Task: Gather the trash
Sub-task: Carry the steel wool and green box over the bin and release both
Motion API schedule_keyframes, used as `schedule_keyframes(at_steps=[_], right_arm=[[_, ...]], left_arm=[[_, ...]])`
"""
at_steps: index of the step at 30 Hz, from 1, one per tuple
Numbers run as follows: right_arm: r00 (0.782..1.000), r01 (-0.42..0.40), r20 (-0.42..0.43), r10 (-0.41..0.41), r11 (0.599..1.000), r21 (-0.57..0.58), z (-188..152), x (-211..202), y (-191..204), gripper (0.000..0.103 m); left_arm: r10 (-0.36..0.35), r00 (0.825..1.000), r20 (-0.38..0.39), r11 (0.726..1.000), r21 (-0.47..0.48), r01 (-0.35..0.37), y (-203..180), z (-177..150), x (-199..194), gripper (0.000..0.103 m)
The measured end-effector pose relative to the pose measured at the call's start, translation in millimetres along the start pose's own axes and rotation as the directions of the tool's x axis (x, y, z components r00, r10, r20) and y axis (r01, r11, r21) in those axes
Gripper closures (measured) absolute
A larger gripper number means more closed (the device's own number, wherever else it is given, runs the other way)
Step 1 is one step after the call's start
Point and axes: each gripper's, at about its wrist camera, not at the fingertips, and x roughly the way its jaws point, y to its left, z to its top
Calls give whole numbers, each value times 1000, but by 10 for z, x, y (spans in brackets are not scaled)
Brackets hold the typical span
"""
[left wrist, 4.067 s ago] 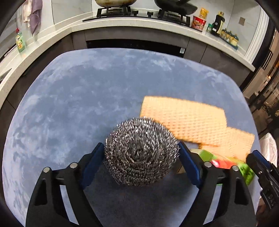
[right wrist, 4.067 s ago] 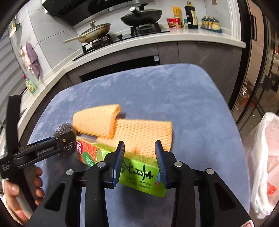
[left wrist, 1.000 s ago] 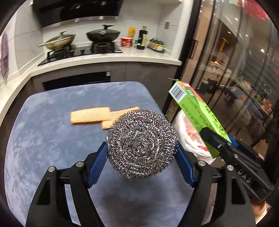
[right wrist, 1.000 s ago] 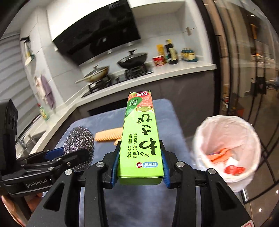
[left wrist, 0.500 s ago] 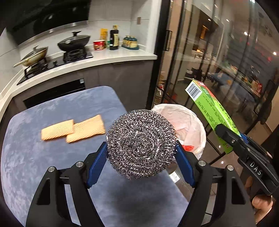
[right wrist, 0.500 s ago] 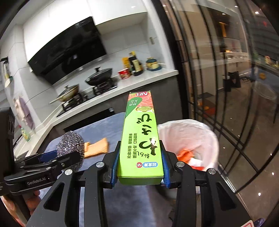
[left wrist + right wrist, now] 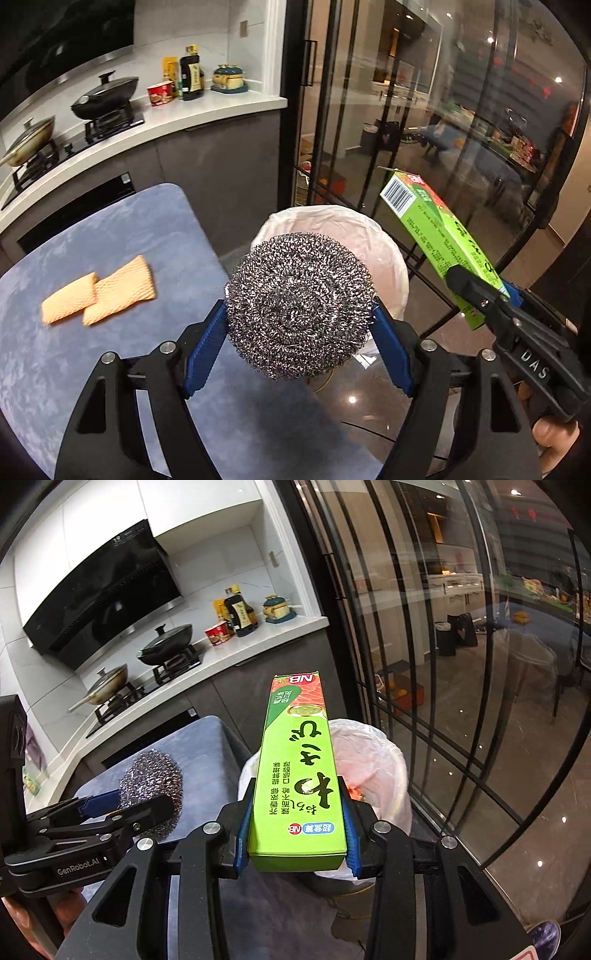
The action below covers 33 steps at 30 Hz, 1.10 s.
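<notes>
My left gripper (image 7: 297, 343) is shut on a round steel wool scourer (image 7: 299, 304), its blue pads pressing both sides, held just in front of a bin lined with a white bag (image 7: 384, 236). The right gripper (image 7: 295, 829) is shut on a long green carton (image 7: 297, 775) that points forward over the bin (image 7: 380, 753); red and orange scraps lie inside. In the left wrist view the carton (image 7: 439, 240) hangs right of the bin, clamped by the right gripper (image 7: 491, 291). In the right wrist view the scourer (image 7: 151, 782) sits in the left gripper (image 7: 122, 808) at lower left.
Two orange waffle cloths (image 7: 99, 295) lie on the blue table (image 7: 92, 369) to the left. Behind it runs a white counter (image 7: 166, 122) with pans, bottles and a cup. Glass doors with black frames (image 7: 461, 664) stand right of the bin. A hand (image 7: 554, 443) grips the right handle.
Both grippers swung right, off the table toward the bin, still holding their loads. The bin now lies right behind the scourer and under the carton; the cloths have slid further left.
</notes>
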Motion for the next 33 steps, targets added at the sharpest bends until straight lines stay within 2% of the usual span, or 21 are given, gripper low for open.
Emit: schedule_keyframes(at_steps=[11,19,33], right_arm=[[998,43,-50,-42,999,30,8,244,-217,65],[995,67,-82,-64,997,36,20,458,-317,65],[986,103,-135,-98,994,33,44,820,-401,65]], left_arm=[[-25,999,-44,999,34,26,-221,133,385,31],[-27,996,-89,999,30,30,-270,183,661,30],[-10,993,-118,999,36,15,-282,234,942,29]])
